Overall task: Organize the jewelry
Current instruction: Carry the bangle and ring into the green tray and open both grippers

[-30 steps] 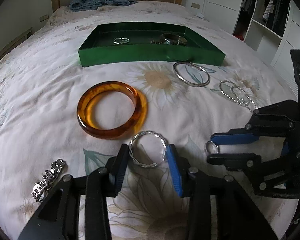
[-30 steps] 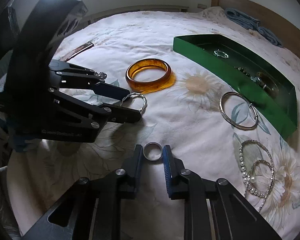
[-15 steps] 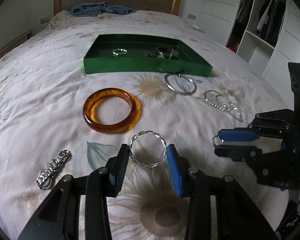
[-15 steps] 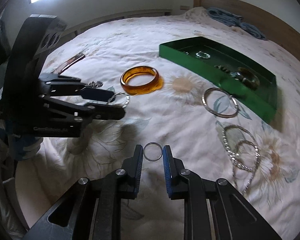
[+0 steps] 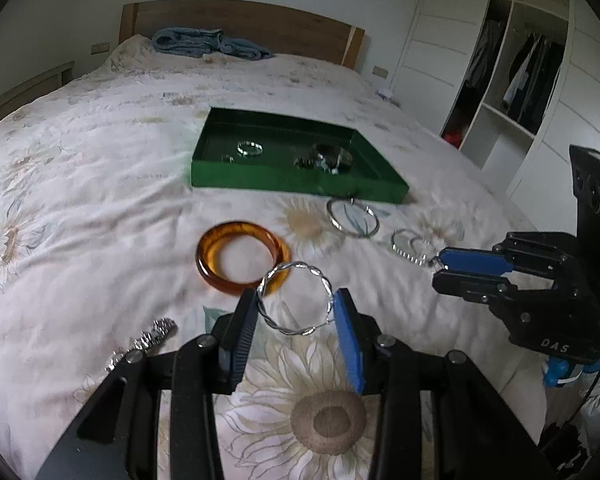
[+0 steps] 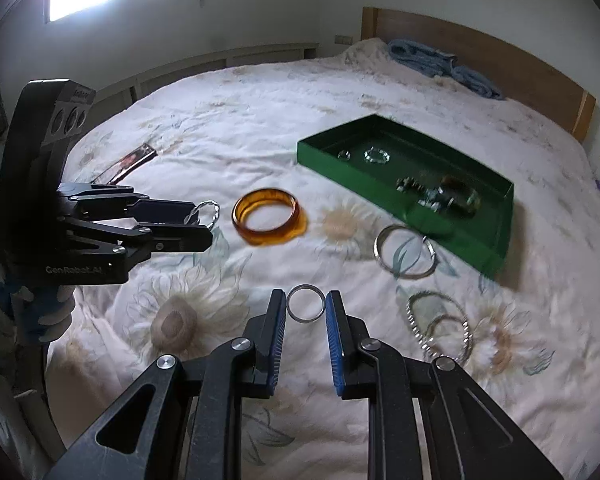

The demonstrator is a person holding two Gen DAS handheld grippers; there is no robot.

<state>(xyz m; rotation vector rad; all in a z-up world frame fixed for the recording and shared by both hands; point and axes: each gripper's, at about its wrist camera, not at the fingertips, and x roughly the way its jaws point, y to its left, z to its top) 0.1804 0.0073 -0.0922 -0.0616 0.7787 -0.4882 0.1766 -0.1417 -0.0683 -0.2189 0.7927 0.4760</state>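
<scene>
My left gripper [image 5: 296,312] is shut on a twisted silver bangle [image 5: 296,299] and holds it above the bedspread; it also shows in the right wrist view [image 6: 198,226]. My right gripper [image 6: 306,306] is shut on a small silver ring [image 6: 306,303], lifted off the bed; it shows at the right of the left wrist view [image 5: 440,270]. A green tray [image 5: 300,182] holding several jewelry pieces lies farther up the bed, also in the right wrist view [image 6: 476,248].
On the flowered bedspread lie an amber bangle [image 5: 242,257], a plain silver bangle [image 5: 353,218], beaded bracelets [image 5: 410,246] and a sparkly chain [image 5: 144,342]. A blue towel [image 5: 208,42] lies by the headboard. A wardrobe [image 5: 512,72] stands at right.
Both grippers have risen off the bed with their pieces, the bangle and the ring, and the views now look from higher and farther back toward the tray.
</scene>
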